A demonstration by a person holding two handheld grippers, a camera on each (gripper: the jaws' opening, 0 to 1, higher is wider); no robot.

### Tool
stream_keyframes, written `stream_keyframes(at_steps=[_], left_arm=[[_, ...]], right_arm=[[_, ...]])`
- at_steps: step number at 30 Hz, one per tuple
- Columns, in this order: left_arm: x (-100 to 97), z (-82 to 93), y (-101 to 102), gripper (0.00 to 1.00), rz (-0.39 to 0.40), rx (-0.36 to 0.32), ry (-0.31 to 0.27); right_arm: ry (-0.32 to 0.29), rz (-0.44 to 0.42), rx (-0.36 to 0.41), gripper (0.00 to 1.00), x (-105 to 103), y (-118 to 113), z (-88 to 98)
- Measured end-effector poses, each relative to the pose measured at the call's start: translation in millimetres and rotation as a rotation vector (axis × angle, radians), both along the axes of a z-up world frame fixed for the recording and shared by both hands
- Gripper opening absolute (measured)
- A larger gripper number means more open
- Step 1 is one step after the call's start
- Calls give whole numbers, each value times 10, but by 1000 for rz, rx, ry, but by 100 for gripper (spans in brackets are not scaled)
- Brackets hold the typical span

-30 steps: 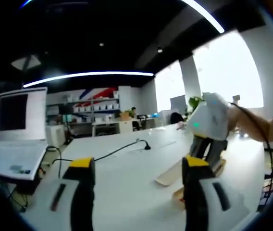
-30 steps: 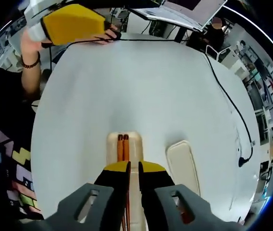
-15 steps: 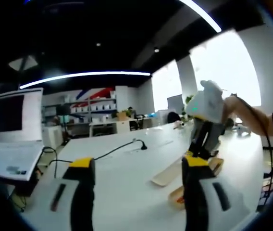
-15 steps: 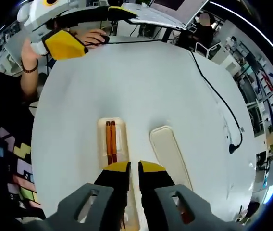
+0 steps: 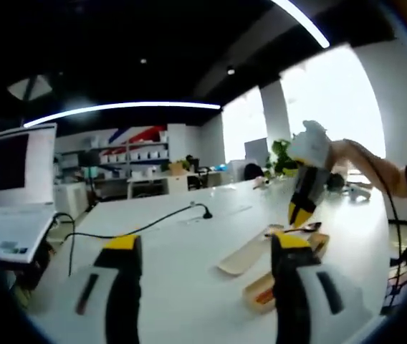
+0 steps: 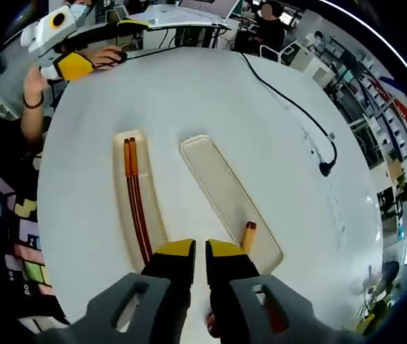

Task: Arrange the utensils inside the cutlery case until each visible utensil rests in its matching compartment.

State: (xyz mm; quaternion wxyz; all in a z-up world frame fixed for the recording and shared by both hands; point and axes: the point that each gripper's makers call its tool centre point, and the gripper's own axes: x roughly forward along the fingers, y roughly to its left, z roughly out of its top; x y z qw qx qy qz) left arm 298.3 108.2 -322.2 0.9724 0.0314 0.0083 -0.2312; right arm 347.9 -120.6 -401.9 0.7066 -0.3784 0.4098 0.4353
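The cutlery case point(image 6: 140, 208) lies open on the white tabletop point(image 6: 211, 107), its long cream tray nearest the person, and its separate cream lid point(image 6: 225, 197) sits just beside it, angled away; the lid is set aside so that the compartments stay reachable. A pair of orange-brown chopsticks point(image 6: 135, 201) rests lengthwise in the tray, side by side and touching, thick ends toward the far end, which appears to be their proper slot. A further orange-handled utensil point(image 6: 249, 235) shows its handle end at the near end of the lid, just beside the right gripper point(image 6: 193, 251); its working end is hidden behind the fingers, so its type cannot be told. The right gripper is held high over the near ends of case and lid, its yellow-tipped fingers point(image 6: 173, 250) close together with only a narrow gap, and whether they pinch that utensil cannot be told. In the left gripper view the left gripper point(image 5: 202, 247) hovers low over the tabletop with fingers point(image 5: 122, 244) spread wide and holding nothing; it is well apart from the case, apparently parked clear of the work. A black cable point(image 6: 289, 107) crosses the far tabletop and a laptop point(image 5: 13, 193) stands at the edge. Judgement: the chopsticks are seated and the orange-handled piece remains to be settled.
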Motion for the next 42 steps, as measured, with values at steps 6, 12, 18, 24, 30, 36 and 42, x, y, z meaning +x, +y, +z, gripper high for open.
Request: stream_keyframes(at_steps=[6,12,18,24,30,36,42], left_arm=[[16,-28,-34,77,-8,4,9],[31,-38,-43,77,-10,5,12],[35,-48,-54,77,-12,5,14],[42,-59,-59,76,-17,3,17],[38,-46,-35,76,-15,-8,17],[25,-35,-21,76,-10,-11,15],[29,-43,-25,76,-11,-10,18]], right_arm=[[12,-53,9,5,-60,-220,-106],[12,-88,1,7,-98,-390,-222],[23,-108,-2,9,-97,-513,-331],[16,-122,0,10,1,-613,-431],[27,-129,-17,11,62,-675,-532],[34,-133,-16,14,110,-715,-604],[39,-138,-9,14,164,-714,-655]])
